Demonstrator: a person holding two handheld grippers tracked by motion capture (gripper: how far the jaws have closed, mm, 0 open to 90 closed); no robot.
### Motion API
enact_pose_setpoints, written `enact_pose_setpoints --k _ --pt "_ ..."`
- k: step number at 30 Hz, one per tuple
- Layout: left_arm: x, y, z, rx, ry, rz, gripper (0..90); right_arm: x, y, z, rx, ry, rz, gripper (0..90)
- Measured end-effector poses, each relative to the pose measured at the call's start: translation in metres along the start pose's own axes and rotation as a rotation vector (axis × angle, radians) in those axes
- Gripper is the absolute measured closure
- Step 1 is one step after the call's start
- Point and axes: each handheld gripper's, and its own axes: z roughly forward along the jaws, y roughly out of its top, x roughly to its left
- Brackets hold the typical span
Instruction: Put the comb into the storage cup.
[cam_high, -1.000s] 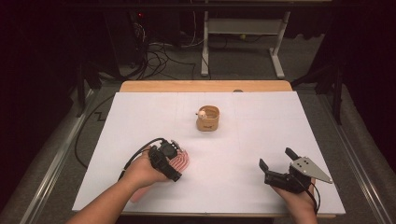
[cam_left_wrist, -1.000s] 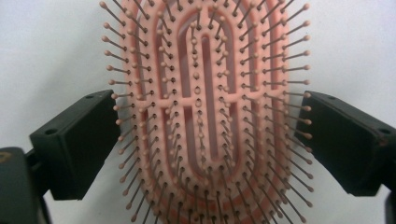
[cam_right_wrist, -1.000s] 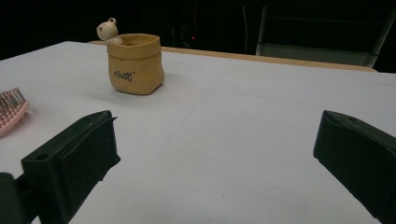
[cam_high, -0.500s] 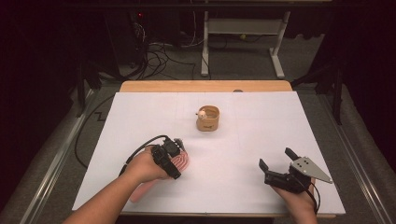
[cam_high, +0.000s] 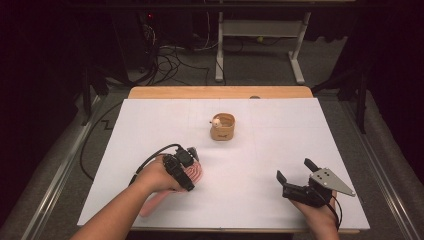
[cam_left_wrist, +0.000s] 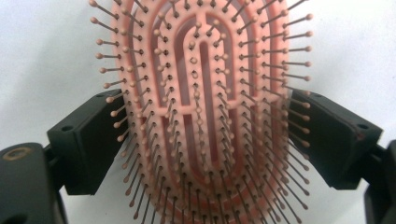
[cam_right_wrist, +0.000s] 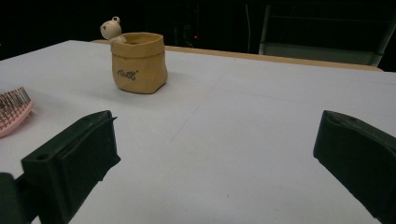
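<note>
A pink hairbrush (cam_high: 196, 172) lies bristles up on the white table cover (cam_high: 280, 130), its handle running back under the person's left forearm. My left gripper (cam_high: 189, 174) comes down over the brush head. In the left gripper view the head (cam_left_wrist: 205, 70) sits between the two black jaws, which touch its sides; the jaws have just been opening a little. My right gripper (cam_high: 293, 169) rests near the front right of the table, open with nothing between its jaws (cam_right_wrist: 217, 126). The brush tip (cam_right_wrist: 11, 109) shows at the left of the right gripper view.
A small tan pouch (cam_high: 223, 127) with a little bear figure (cam_high: 216, 121) on its rim stands mid-table toward the back; the right gripper view shows the pouch (cam_right_wrist: 138, 63) ahead and left. A wooden strip (cam_high: 220, 92) edges the far side. Cables and a desk frame lie beyond.
The left gripper has shifted very slightly over the brush head. The right gripper has not moved.
</note>
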Motion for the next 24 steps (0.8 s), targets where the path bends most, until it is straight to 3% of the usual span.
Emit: enact_pose_setpoints --k 24 --pt "-0.0011 0.0063 0.0001 0.04 0.012 -0.009 13.5 0.0011 0.0001 0.0004 0.001 0.003 -0.001 0.2"
